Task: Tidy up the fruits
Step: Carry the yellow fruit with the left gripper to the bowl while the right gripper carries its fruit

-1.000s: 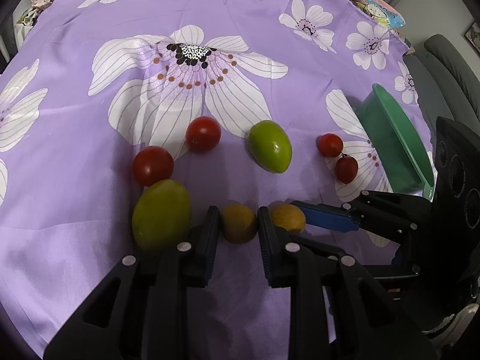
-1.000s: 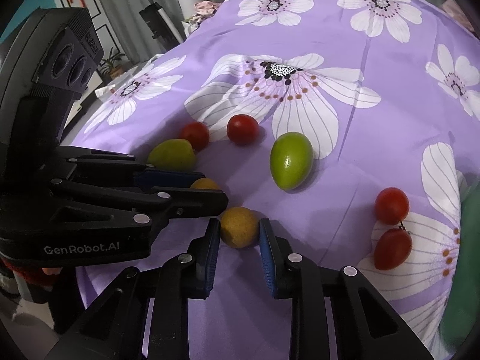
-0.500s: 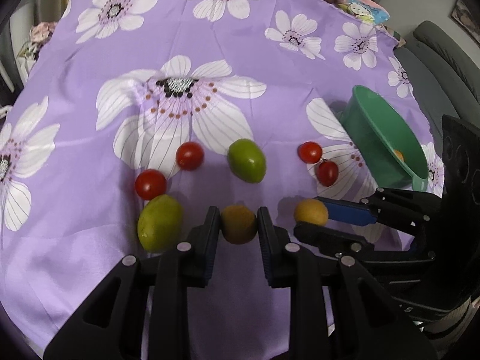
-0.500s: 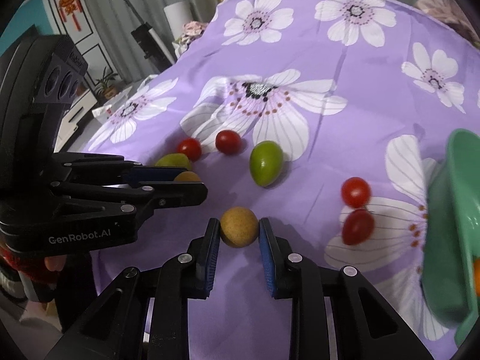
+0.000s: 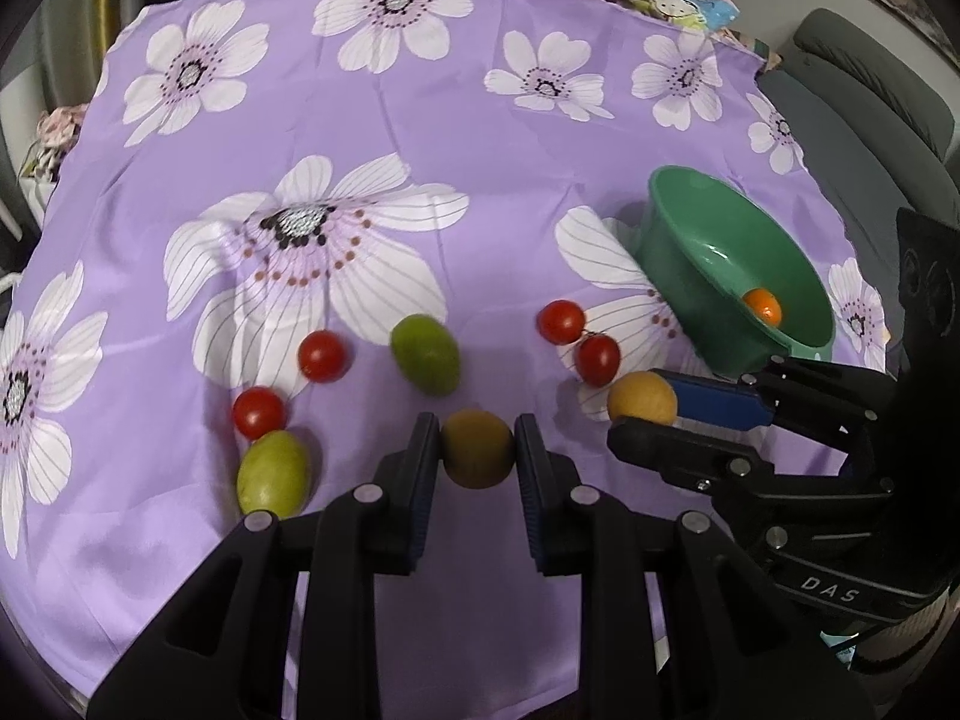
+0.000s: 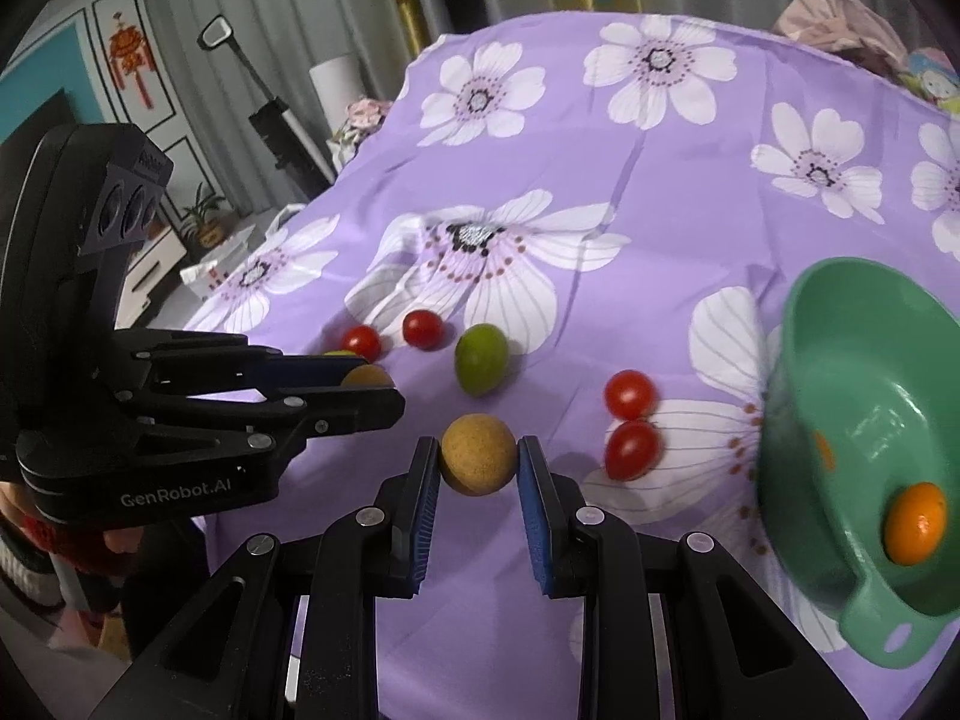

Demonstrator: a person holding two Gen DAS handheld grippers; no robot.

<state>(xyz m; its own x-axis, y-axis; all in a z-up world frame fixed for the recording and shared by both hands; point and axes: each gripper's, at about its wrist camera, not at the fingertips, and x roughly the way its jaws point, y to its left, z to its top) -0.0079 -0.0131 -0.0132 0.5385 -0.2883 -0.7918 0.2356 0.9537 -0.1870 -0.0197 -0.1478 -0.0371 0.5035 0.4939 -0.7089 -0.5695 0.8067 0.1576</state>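
My left gripper [image 5: 477, 450] and right gripper [image 6: 478, 463] each clamp a yellow-brown fruit; only the right view reads "GenRobot.AI"; left view shows "DAS" near the green bowl [image 5: 678, 276].

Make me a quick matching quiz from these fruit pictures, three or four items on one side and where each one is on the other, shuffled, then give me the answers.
Items:
1. orange fruit
2. yellow-brown round fruit
3. darker brown round fruit
4. red tomatoes

Places:
A. lying on the purple cloth
B. between the fingers of the left gripper
C. inside the green bowl
D. between the fingers of the right gripper

Pairs: 1-C, 2-D, 3-B, 4-A
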